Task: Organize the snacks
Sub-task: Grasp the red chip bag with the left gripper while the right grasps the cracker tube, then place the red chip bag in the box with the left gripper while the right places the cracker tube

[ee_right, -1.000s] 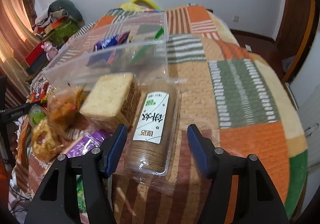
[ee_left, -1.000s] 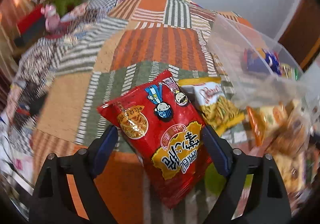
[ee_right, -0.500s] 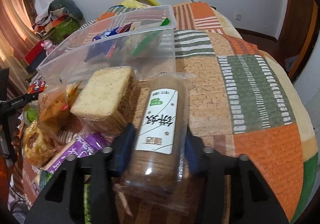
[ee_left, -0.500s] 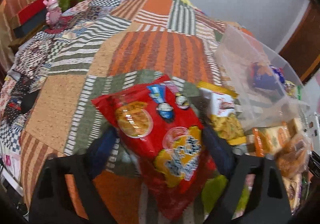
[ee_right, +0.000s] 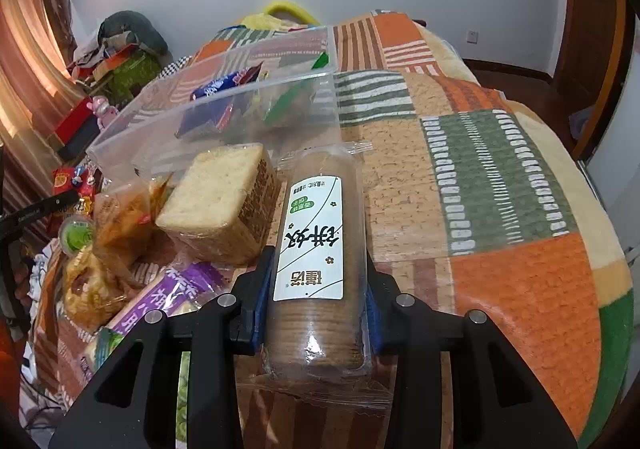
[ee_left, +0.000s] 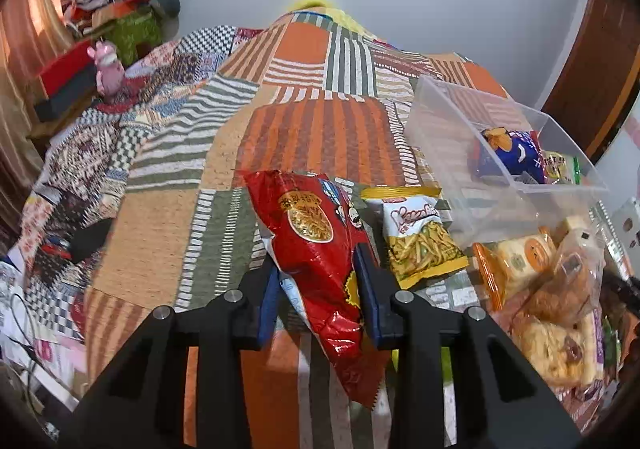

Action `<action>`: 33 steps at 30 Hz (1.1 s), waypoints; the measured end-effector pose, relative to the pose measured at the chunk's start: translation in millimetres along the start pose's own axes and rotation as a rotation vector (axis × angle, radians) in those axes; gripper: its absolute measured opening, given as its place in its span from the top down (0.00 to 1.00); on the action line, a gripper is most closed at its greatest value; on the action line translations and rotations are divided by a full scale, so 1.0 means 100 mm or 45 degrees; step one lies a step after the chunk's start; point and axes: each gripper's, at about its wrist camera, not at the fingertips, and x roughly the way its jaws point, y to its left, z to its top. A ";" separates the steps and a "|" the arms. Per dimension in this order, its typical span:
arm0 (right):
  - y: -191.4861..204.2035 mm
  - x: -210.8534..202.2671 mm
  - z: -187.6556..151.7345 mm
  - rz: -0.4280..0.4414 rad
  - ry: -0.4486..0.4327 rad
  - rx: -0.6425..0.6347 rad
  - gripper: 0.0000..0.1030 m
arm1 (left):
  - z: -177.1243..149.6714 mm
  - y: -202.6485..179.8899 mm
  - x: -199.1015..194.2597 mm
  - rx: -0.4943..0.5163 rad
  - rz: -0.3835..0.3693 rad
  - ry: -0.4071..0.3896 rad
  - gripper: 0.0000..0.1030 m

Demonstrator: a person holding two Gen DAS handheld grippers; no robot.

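The left gripper (ee_left: 320, 281) is pinching one crinkled red foil snack bag (ee_left: 316, 245) between its two blue-padded fingers (ee_left: 267, 303), the jaws drawn in tight against the bag's sides, and the bag is standing out forward above the patchwork orange, green and white striped blanket (ee_left: 312, 129). Just beside it, one yellow-edged packet of potato sticks (ee_left: 420, 237) is lying flat on the blanket. One clear plastic storage bin (ee_left: 448, 129) is sitting to the right, holding one blue snack packet (ee_left: 512, 155) and one small green-trimmed packet (ee_left: 562, 167). The right gripper (ee_right: 316, 305) is clamping one clear-wrapped cylinder of round brown biscuits with a white label (ee_right: 316, 249), its jaws pressing both sides of the roll. Next to that roll, one wrapped stack of square pale crackers (ee_right: 224, 201) is resting near the bin's front wall (ee_right: 224, 121), and one purple packet (ee_right: 160, 301) and one small green-lidded jelly cup (ee_right: 78, 235) are lying farther left.
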 end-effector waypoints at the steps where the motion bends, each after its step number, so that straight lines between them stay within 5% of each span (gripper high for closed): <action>1: 0.00 -0.02 0.00 0.000 -0.007 0.002 0.66 | 0.00 -0.01 -0.05 0.002 -0.008 -0.012 0.71; 15: 0.04 -0.43 0.20 -0.004 -0.184 -0.011 0.67 | 0.24 -0.31 -0.59 0.127 0.034 -0.167 0.78; 33: 0.27 -0.41 0.75 0.046 -0.353 -0.062 0.66 | 0.87 -0.95 -0.83 0.161 -0.133 -0.356 0.78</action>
